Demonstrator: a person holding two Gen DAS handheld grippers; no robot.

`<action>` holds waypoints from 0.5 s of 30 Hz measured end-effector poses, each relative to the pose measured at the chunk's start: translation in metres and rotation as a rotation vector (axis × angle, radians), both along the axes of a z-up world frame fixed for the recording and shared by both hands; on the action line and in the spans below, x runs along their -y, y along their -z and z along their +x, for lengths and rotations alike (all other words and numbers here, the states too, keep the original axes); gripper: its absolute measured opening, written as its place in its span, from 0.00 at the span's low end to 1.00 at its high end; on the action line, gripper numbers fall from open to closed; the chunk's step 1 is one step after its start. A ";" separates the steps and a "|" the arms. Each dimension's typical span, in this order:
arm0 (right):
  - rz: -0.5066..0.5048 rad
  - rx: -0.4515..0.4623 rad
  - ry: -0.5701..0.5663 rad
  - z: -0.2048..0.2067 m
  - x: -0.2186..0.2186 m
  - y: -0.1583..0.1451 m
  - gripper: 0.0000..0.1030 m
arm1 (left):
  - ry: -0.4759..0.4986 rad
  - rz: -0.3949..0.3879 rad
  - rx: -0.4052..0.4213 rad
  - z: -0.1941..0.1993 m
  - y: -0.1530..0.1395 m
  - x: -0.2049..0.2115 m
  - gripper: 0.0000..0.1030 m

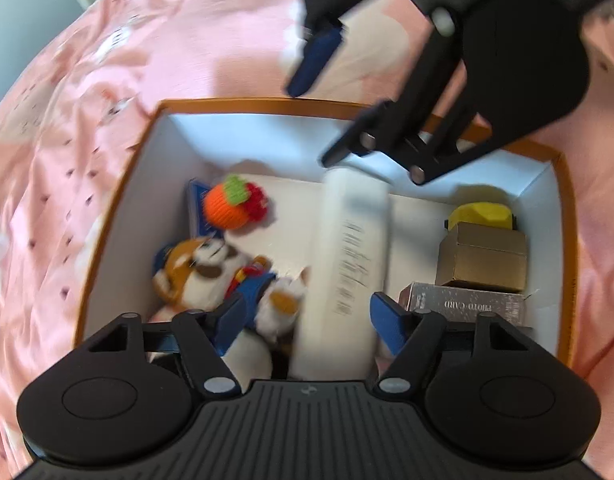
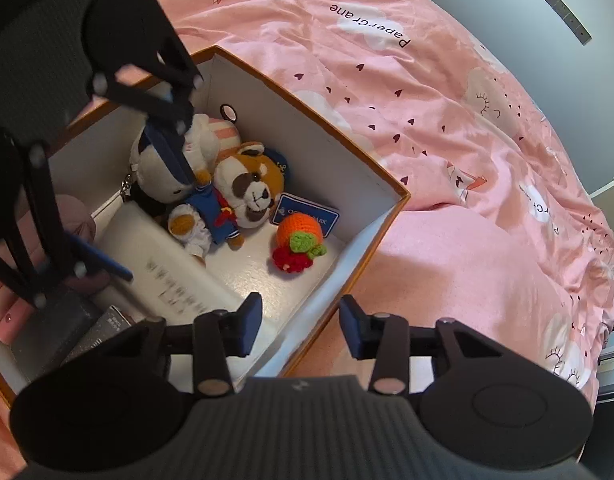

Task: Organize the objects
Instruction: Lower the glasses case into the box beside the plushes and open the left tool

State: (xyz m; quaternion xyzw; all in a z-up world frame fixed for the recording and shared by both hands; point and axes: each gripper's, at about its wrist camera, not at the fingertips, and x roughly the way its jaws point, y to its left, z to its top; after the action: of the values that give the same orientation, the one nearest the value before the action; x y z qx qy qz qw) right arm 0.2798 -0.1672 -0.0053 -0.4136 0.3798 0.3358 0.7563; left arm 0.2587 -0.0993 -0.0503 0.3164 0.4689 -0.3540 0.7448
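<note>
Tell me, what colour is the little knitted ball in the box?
The knitted ball is orange with a green leaf and red bits, clearest in the right wrist view.

White tube (image 1: 349,256) lies between open left claw (image 1: 307,320)

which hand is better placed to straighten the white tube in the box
Left. Its open tongs straddle the white cylindrical tube inside the orange-rimmed white box. The right tongs hang over the box's edge, off the tube.
</note>
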 end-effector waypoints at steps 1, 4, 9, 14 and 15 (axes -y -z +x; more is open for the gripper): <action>-0.002 0.002 -0.002 -0.001 -0.001 0.000 0.46 | -0.027 -0.009 -0.009 0.001 -0.004 -0.005 0.75; -0.008 0.006 -0.002 -0.001 -0.003 0.002 0.47 | -0.104 -0.020 -0.048 0.004 -0.007 -0.018 0.71; 0.024 -0.007 -0.006 -0.004 -0.006 -0.003 0.38 | -0.218 0.000 -0.020 0.003 -0.006 -0.028 0.53; 0.033 -0.093 -0.045 -0.017 -0.021 0.007 0.34 | -0.309 -0.055 -0.006 -0.004 -0.013 -0.037 0.53; 0.029 -0.119 -0.040 -0.017 -0.025 0.013 0.34 | -0.329 -0.062 0.004 -0.006 -0.014 -0.038 0.53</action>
State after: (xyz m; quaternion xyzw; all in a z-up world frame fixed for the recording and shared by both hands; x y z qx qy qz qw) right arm 0.2624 -0.1426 -0.0181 -0.3892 0.4108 0.3803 0.7315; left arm 0.2525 -0.0615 -0.0360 0.2131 0.5018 -0.2410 0.8029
